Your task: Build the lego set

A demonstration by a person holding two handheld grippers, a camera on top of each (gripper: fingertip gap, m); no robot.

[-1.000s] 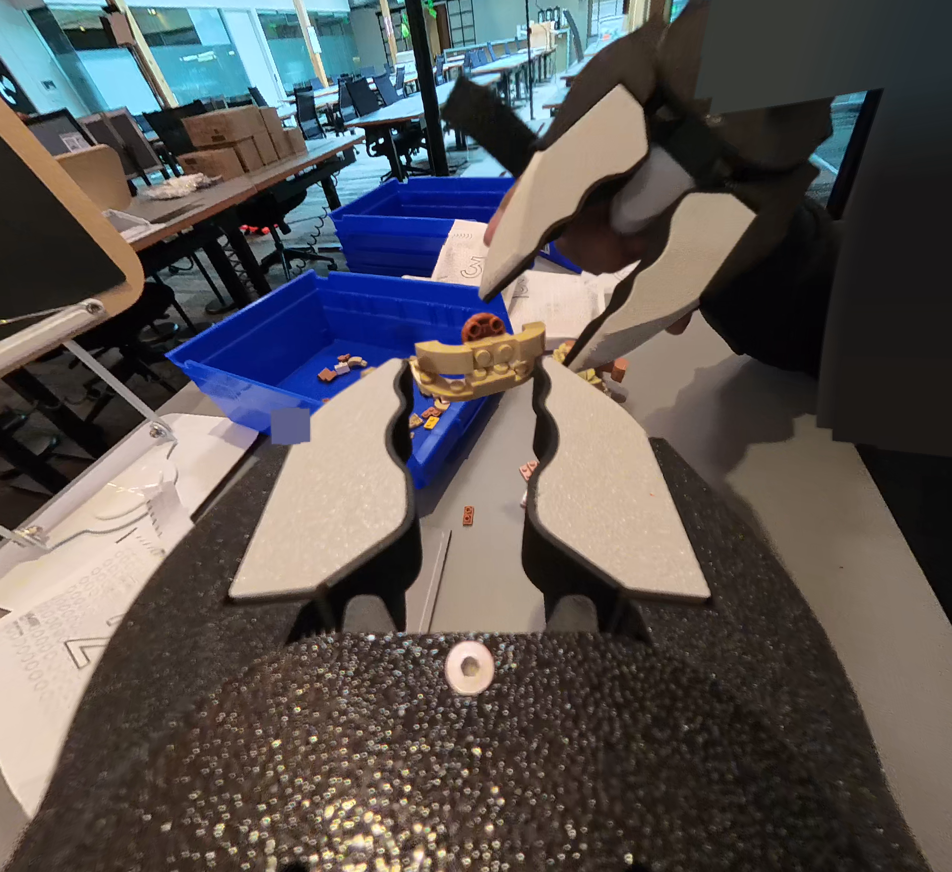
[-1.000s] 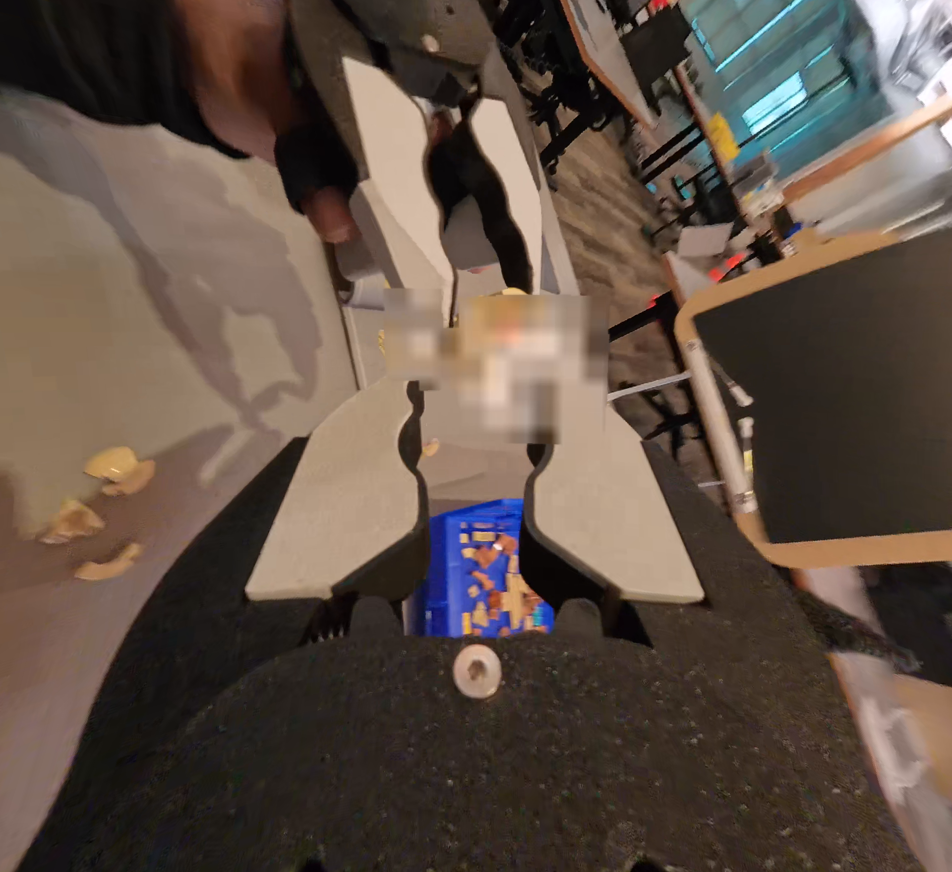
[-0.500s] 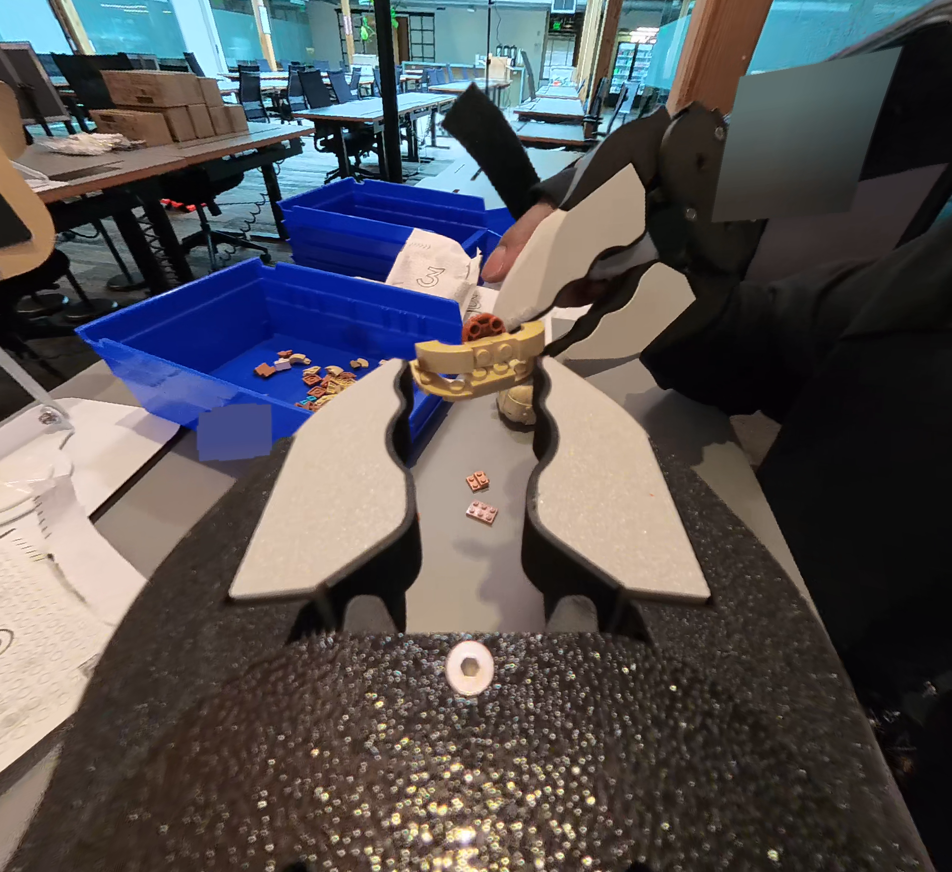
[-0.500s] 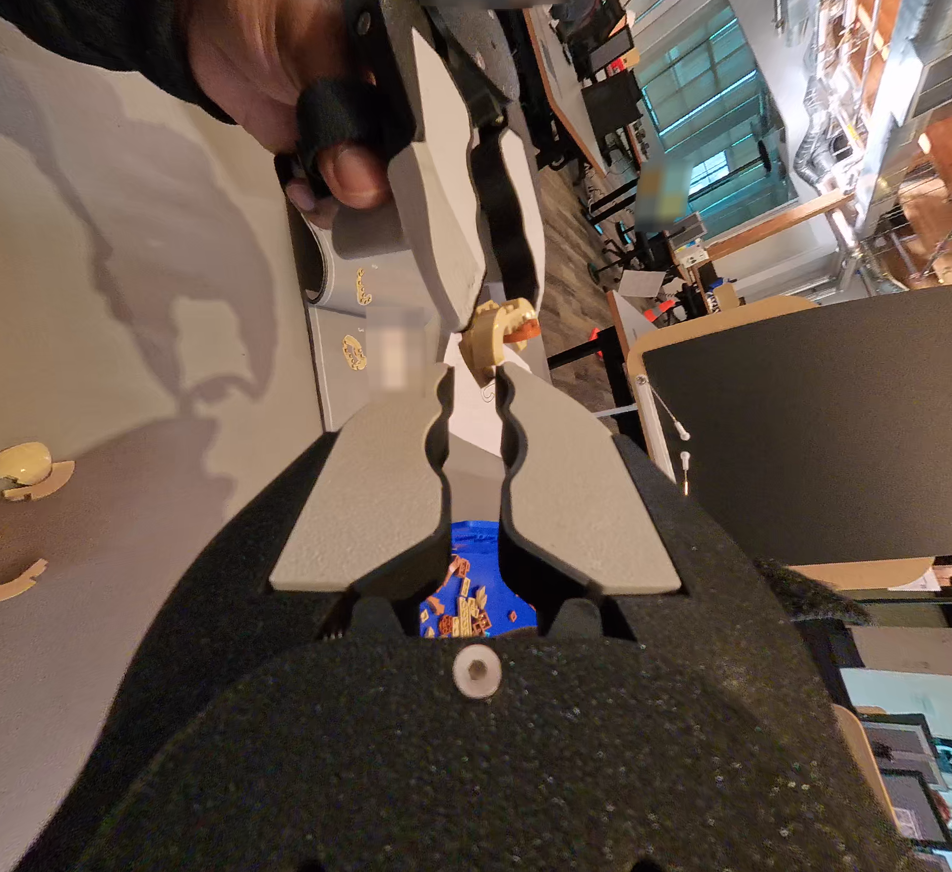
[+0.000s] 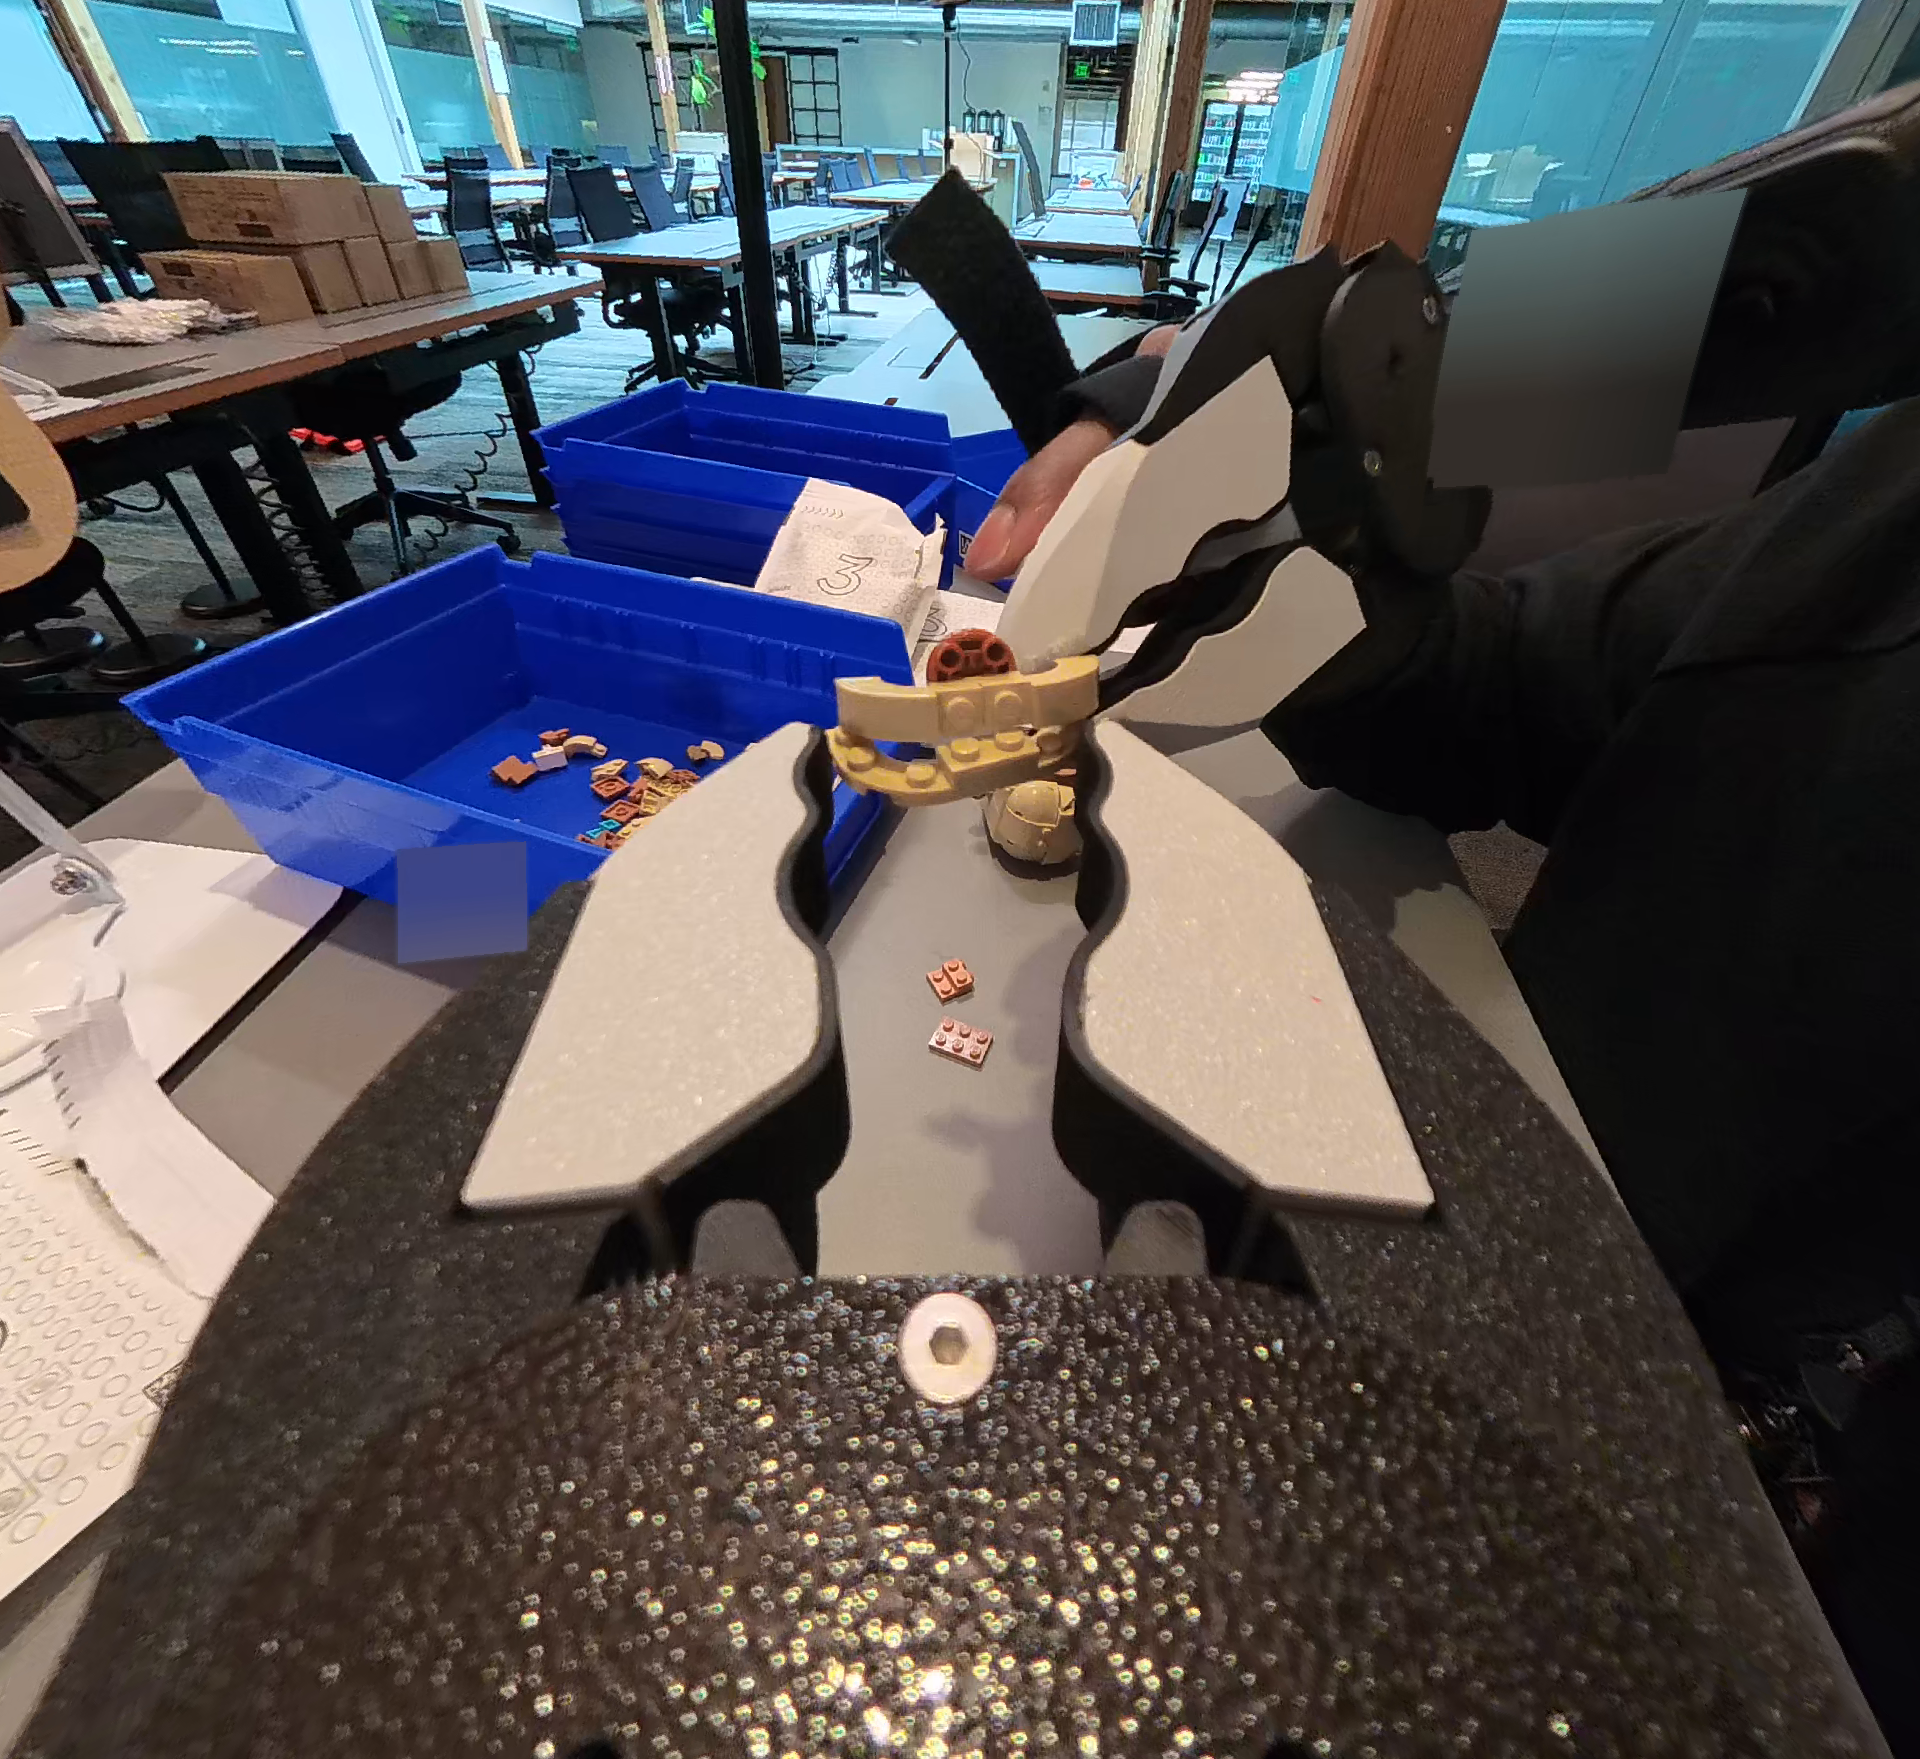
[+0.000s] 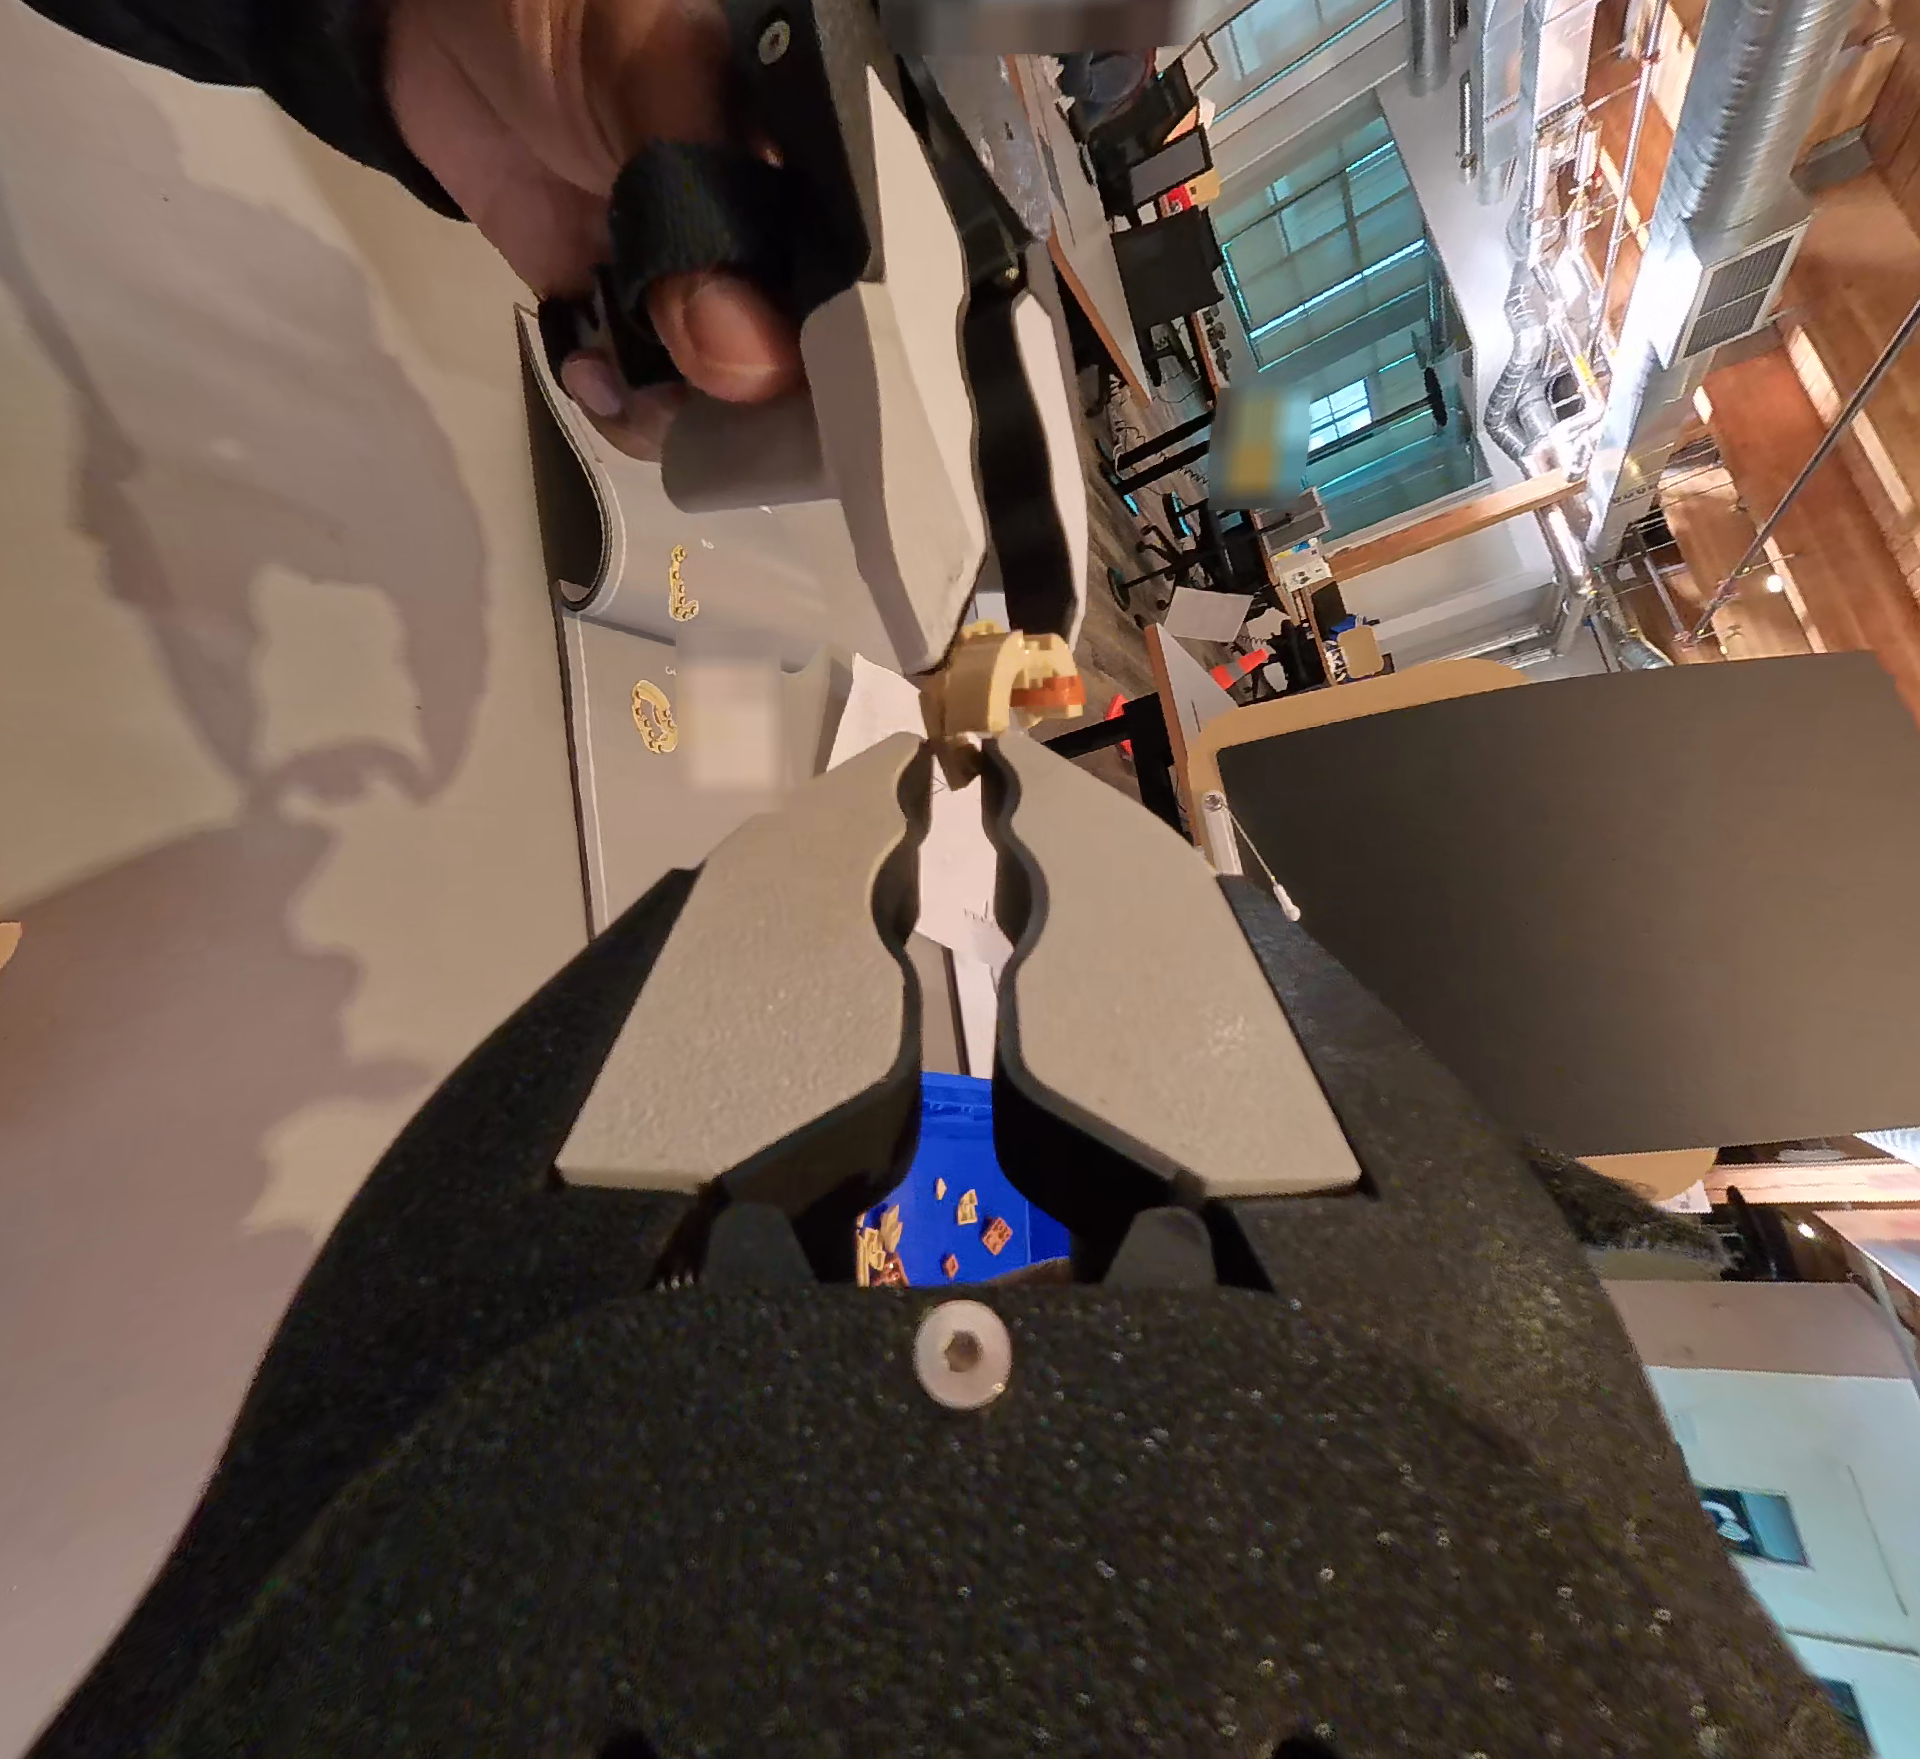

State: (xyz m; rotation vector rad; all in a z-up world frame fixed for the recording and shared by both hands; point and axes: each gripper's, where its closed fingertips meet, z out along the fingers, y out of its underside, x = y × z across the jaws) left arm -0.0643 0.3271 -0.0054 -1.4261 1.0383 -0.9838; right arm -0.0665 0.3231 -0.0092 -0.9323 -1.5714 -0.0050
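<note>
Left tool (image 5: 954, 764) pinching tan lego arch (image 5: 940, 762) at fingertips; right tool (image 6: 961, 753) clamping second tan arch (image 5: 971, 703) on top.

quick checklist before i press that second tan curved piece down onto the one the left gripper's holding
1. Left gripper clamped on the lower tan arch: ok.
2. Right gripper pinching the upper tan arch: ok.
3. Upper arch lined up over the lower: roughly, exact stud match cannot tell.
4. Brown round piece seated on the assembly: cannot tell.
5. Table below free of loose bits: not ok, two small brown plates and a tan dome lie there.
</note>
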